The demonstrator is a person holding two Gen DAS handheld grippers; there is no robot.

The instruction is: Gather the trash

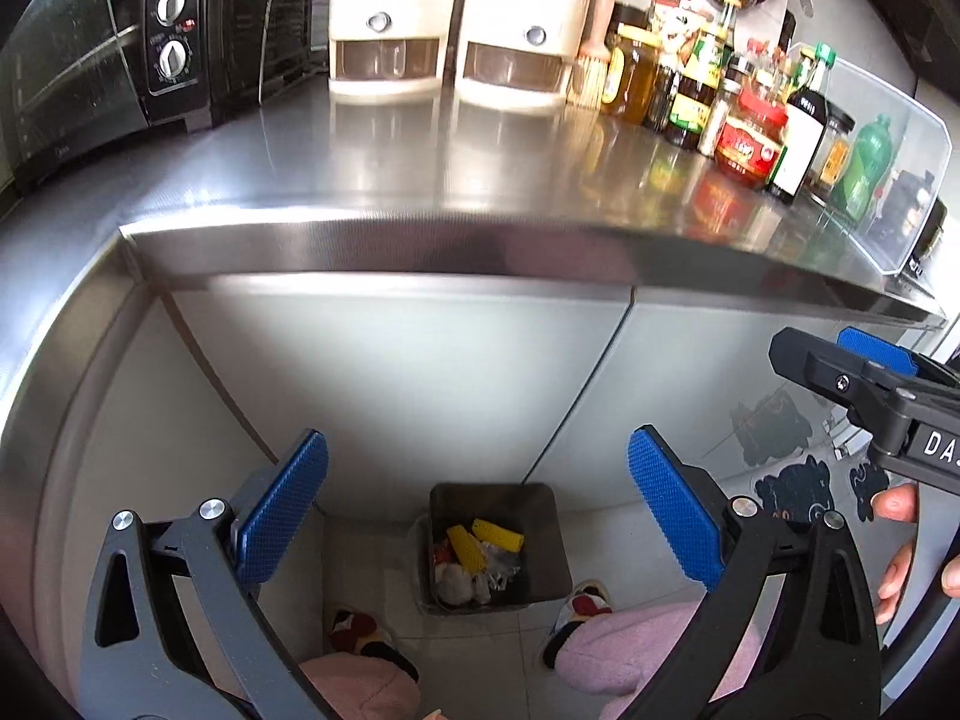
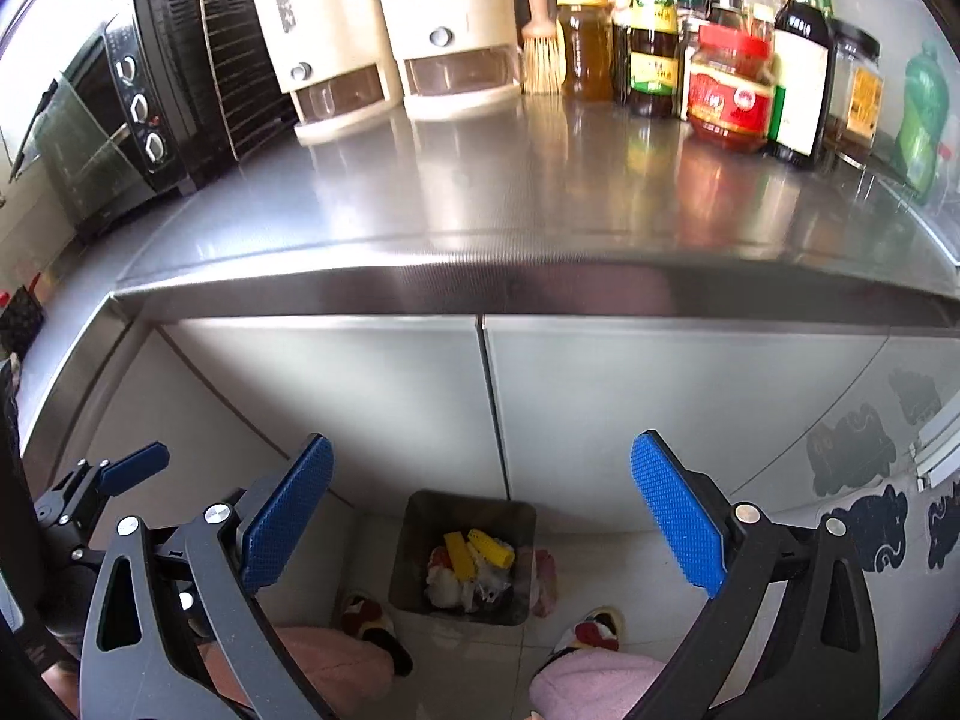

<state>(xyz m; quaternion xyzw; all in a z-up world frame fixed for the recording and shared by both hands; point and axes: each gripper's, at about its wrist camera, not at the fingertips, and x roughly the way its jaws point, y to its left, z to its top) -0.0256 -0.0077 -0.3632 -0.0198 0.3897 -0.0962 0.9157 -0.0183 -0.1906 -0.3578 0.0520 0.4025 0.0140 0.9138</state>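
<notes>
A grey square trash bin (image 1: pixel 543 516) stands on the floor against the cabinet, below the counter edge; it also shows in the right wrist view (image 2: pixel 420 540). Inside lie yellow corn pieces (image 1: pixel 497 534) and crumpled white and red scraps (image 1: pixel 462 582); the corn shows in the right wrist view too (image 2: pixel 491 547). My left gripper (image 1: pixel 478 504) is open and empty, high above the bin. My right gripper (image 2: pixel 482 507) is open and empty, also above the bin. The right gripper shows at the right edge of the left wrist view (image 1: pixel 840 360); the left gripper shows at the left edge of the right wrist view (image 2: pixel 96 492).
A steel counter (image 1: pixel 420 180) holds a black toaster oven (image 1: pixel 108 60), two cream dispensers (image 1: pixel 444 24), a brush (image 1: pixel 594 54) and several sauce bottles and jars (image 1: pixel 750 120). Grey cabinet doors (image 1: pixel 390 390) stand below. The person's slippers (image 1: pixel 585 603) and pink-trousered legs flank the bin.
</notes>
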